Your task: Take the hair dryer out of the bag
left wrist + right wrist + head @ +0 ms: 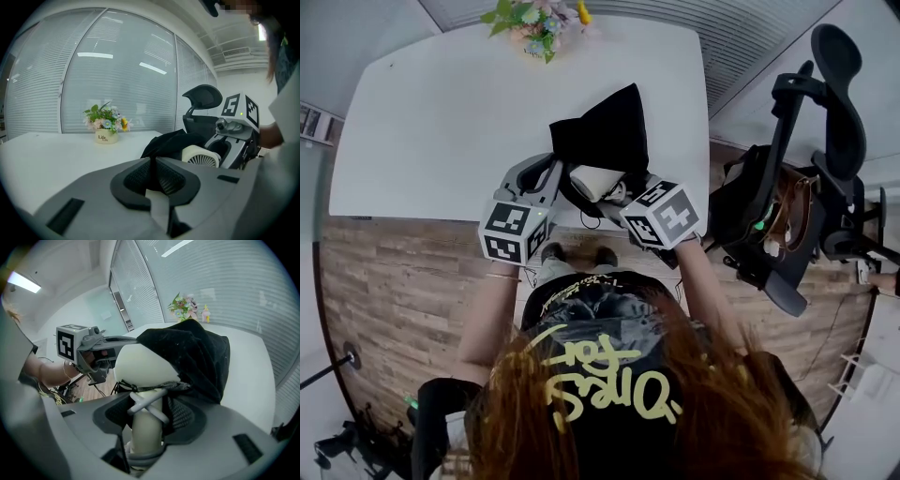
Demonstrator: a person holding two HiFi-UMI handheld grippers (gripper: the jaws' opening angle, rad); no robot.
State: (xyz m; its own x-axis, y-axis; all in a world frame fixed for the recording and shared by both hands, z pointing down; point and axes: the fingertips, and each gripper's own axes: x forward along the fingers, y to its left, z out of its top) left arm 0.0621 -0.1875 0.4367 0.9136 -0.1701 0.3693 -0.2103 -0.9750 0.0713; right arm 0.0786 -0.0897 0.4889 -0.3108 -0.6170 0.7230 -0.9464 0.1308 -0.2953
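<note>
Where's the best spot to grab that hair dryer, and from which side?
By its handle, coming from the side away from the bag: it's a slim straight shaft sticking out clear, while the rounded head is partly in cloth. The right gripper grips it there.

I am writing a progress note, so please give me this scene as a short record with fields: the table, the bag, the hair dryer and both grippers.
table: white, flower pot at far edge
black bag: on the table, mouth toward the person
hair dryer: cream, head partly out of the bag
left gripper: jaws pinch the bag's edge
right gripper: shut on the dryer's handle
task: dryer not yet free of bag
</note>
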